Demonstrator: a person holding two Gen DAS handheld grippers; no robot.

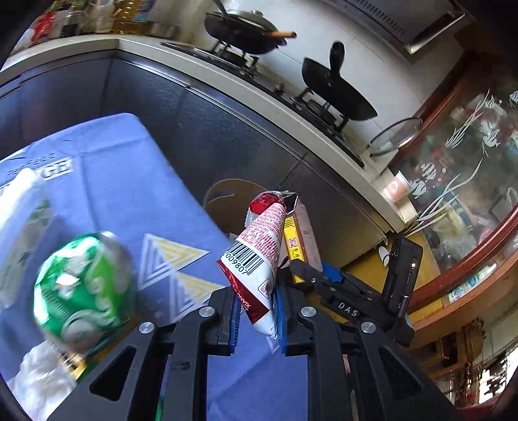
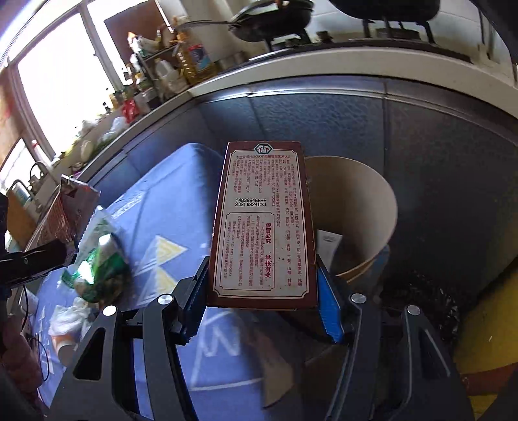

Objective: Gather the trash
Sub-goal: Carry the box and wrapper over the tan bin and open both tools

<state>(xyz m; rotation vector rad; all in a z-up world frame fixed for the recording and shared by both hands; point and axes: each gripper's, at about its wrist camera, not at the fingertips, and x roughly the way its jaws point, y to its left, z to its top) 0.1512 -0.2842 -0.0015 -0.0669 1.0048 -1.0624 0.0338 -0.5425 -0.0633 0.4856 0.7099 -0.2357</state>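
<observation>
Left-wrist view first: the left gripper (image 1: 257,319) is clamped on a red-and-white wrapper (image 1: 259,259), its blue pads pressing the packet's lower end while the rest sticks up and away, barcode showing. Just right of it the right gripper (image 1: 327,278) reaches in, carrying a box (image 1: 299,233) seen edge-on. On the blue tablecloth (image 1: 136,181) to the near left lies a blurred green can (image 1: 84,291), with a white packet (image 1: 22,233) further left. Beyond the table, a black wok (image 1: 242,30) sits on the stove.

Right-wrist view: the right gripper (image 2: 262,307) is closed on the brown box (image 2: 264,226), pads against both long sides, printed back facing up. Beyond and right of the box stands a tan bin (image 2: 372,200) on the floor, beside the table's far edge. At left, the left gripper (image 2: 35,262) holds the wrapper (image 2: 69,207) above the cloth, near the green can (image 2: 103,272).
</observation>
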